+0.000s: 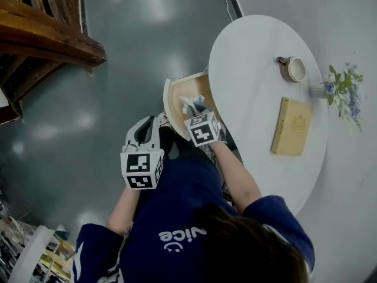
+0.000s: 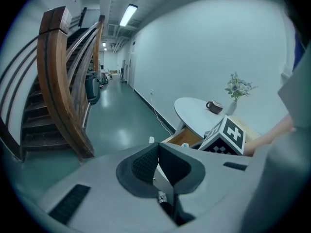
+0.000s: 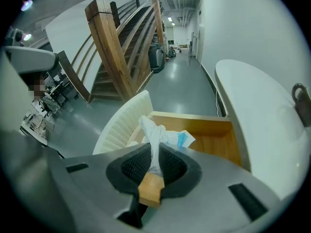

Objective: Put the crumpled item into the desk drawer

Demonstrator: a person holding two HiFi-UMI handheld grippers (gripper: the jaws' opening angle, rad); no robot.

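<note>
Right gripper view: right gripper (image 3: 154, 165), jaws pinching crumpled item (image 3: 156, 132), white with a blue part, held over the open drawer (image 3: 216, 142), likely for release inside. Left gripper (image 2: 156, 165): jaws pressed together, empty, beside the drawer, probably to leave the way free.

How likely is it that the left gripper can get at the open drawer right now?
Probably yes: the drawer stands pulled out just ahead of the left gripper with nothing seen between, though the right gripper, shut on the crumpled item, hangs over it.
</note>
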